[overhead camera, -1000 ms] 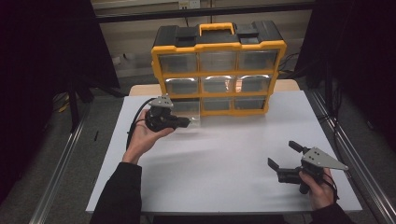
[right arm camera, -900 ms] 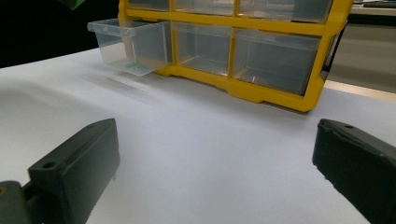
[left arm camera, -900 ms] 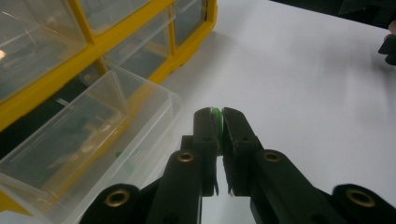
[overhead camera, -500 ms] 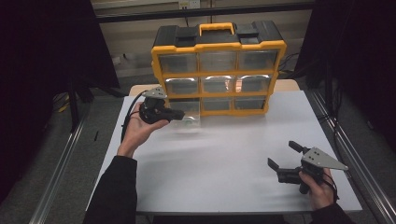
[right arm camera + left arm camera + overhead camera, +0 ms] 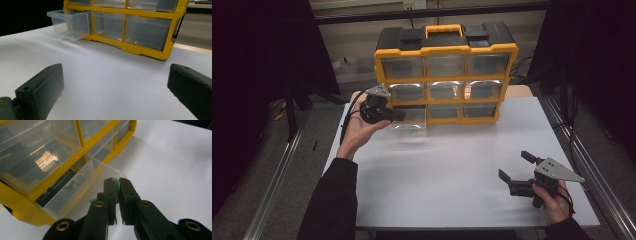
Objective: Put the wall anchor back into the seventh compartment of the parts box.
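The left gripper [image 5: 117, 185] has its jaws clamped on a small green piece [image 5: 115, 181], held above the pulled-out clear drawer [image 5: 82, 182], whose long axis points away from the yellow organizer [image 5: 447, 70] across the desk [image 5: 452, 170]; the right gripper [image 5: 513, 170] rests with jaws apart

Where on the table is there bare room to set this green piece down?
The white table lies bare between the pulled-out drawer and the right gripper, and along the right edge below the yellow organizer. It is crowded at the left gripper, right beside that drawer.
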Demonstrator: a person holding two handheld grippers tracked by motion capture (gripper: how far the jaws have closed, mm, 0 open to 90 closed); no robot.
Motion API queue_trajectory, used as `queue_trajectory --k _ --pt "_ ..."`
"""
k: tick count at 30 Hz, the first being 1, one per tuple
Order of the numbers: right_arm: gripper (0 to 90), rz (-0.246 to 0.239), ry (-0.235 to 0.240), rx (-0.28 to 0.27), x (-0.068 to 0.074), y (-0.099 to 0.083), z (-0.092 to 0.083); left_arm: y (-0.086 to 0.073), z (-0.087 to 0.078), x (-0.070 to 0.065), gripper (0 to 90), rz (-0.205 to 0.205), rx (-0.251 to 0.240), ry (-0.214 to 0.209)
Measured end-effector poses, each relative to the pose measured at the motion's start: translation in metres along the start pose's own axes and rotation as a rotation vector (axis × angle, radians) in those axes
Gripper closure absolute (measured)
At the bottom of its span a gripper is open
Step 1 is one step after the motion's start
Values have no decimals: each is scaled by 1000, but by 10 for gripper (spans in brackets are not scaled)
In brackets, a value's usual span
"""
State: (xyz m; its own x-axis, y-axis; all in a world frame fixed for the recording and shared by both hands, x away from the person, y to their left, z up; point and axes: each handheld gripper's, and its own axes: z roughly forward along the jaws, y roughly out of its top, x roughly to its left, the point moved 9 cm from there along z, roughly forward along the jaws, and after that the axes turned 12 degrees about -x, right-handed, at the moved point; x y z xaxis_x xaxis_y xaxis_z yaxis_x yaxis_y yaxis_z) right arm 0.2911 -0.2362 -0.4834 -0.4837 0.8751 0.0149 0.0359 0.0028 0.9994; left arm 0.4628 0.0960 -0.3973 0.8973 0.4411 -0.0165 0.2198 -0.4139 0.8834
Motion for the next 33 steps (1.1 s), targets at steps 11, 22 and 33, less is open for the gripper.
queue_trajectory --k 11,22,33 --pt "5 -2 3 3 0 0 0 16 5 4 848 20 6 11" --pt "5 -2 6 1 0 0 1 7 19 23 849 48 129 35" --pt "5 -1 4 3 1 -1 1 -12 36 30 848 10 209 33"
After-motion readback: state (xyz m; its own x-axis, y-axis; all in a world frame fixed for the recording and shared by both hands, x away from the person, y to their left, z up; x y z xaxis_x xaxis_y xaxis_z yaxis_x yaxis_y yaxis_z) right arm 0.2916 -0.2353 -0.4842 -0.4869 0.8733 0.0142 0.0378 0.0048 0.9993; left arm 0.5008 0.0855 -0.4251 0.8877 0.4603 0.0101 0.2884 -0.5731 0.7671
